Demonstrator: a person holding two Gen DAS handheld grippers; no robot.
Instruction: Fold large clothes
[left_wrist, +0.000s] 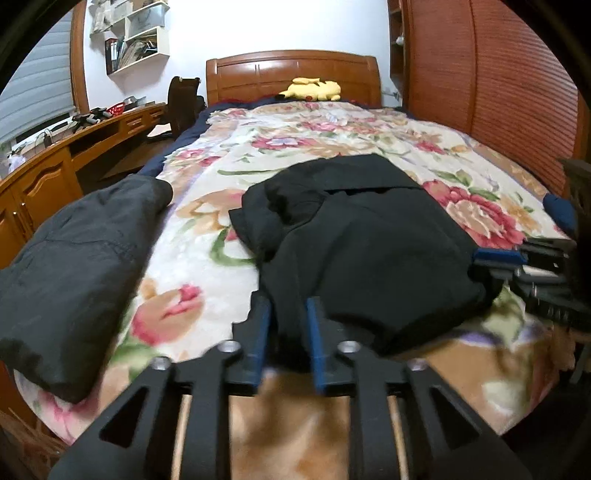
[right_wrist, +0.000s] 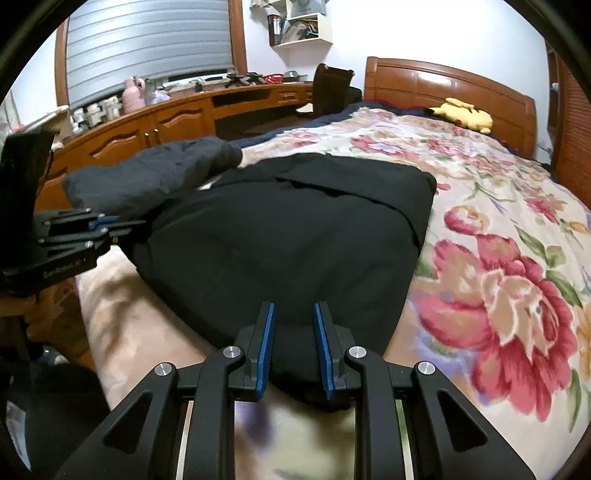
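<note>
A black garment (left_wrist: 369, 240) (right_wrist: 288, 229) lies partly folded on the floral blanket (left_wrist: 207, 258) (right_wrist: 498, 258) of a bed. My left gripper (left_wrist: 288, 301) is at its near left edge, jaws a little apart, with black cloth lying loosely between the blue pads (left_wrist: 260, 332). My right gripper (right_wrist: 294, 306) is shut on the near hem, where a thick fold fills the gap between its pads (right_wrist: 266, 343). Each gripper shows in the other view, the right gripper (left_wrist: 517, 258) at the garment's right side and the left gripper (right_wrist: 110, 225) at its left.
A second dark grey garment (left_wrist: 74, 258) (right_wrist: 155, 173) lies folded at the bed's left edge. A yellow plush toy (left_wrist: 312, 88) (right_wrist: 465, 114) rests by the headboard. A wooden desk (left_wrist: 44, 177) (right_wrist: 147, 125) and chair (left_wrist: 183, 99) stand left; a slatted wooden wall (left_wrist: 498, 92) runs along the right.
</note>
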